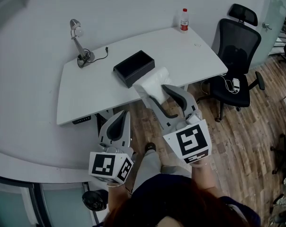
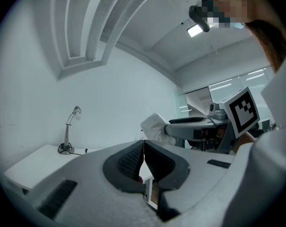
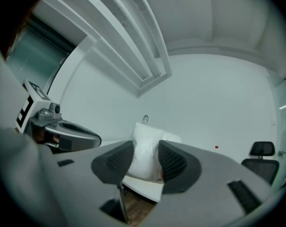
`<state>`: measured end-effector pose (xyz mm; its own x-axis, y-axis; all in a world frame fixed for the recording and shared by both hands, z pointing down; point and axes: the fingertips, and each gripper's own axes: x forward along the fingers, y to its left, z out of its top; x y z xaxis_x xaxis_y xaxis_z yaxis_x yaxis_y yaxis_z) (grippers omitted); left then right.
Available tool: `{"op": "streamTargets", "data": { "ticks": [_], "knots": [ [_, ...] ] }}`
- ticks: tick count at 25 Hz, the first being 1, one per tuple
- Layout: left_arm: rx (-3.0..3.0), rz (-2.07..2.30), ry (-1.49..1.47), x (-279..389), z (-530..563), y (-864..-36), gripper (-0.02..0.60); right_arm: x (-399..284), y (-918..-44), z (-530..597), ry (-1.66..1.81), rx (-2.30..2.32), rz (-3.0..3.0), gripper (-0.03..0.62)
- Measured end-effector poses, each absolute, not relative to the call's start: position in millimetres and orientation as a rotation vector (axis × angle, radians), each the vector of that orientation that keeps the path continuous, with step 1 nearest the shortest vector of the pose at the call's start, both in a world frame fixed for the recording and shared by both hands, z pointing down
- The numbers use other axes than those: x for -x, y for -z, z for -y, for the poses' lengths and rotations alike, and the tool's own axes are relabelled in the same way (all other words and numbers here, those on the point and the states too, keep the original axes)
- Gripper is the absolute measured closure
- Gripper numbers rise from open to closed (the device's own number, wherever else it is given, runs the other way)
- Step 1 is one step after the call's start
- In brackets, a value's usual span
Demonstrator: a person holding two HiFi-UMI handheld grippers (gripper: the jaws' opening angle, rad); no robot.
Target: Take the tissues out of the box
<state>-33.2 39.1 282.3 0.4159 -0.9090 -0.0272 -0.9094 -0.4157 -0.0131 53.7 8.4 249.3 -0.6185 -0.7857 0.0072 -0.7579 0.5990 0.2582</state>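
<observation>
Head view, upper left: lamp (image 1: 78,42) with its cord, upright near the back edge of the white desk (image 1: 81,93).

Lower left, below the desk's front edge: left gripper (image 1: 120,115), closed, jaws tip to tip with nothing between them. Marker cube toward the bottom of the frame.

Left gripper view, left to right: same lamp on the desk at lower left, closed jaws at centre, white tissues beyond them, right gripper and its marker cube at the right.

Head view, middle of the desk: black box (image 1: 134,68), lying flat and turned at an angle to the desk edges. Inside too dark to make out.

Just to the lower right of the box, outside it and over the desk's front edge: tissues (image 1: 151,81), a white wad clamped between the jaws of the right gripper (image 1: 157,91). Contact with the desk not discernible.

Right gripper view: left gripper at the left margin; white wad at frame centre, pressed on both sides by the dark ribbed pads (image 3: 116,162).

Head view, upper right of centre, near the desk's back corner: bottle (image 1: 183,20) with a red cap, upright, well apart from the box.

Right of the desk: black office chair (image 1: 237,51) on the wood floor (image 1: 256,141), with a white cable (image 1: 229,83) on its seat.
</observation>
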Motion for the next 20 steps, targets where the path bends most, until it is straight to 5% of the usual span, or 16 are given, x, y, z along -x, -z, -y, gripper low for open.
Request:
{"op": "streamTargets", "data": {
  "ticks": [20],
  "knots": [
    [2.639, -1.623, -0.018, 13, -69, -283, 0.56, -72, -245, -57, 0.367, -1.329, 2.742, 0.418]
  ]
}}
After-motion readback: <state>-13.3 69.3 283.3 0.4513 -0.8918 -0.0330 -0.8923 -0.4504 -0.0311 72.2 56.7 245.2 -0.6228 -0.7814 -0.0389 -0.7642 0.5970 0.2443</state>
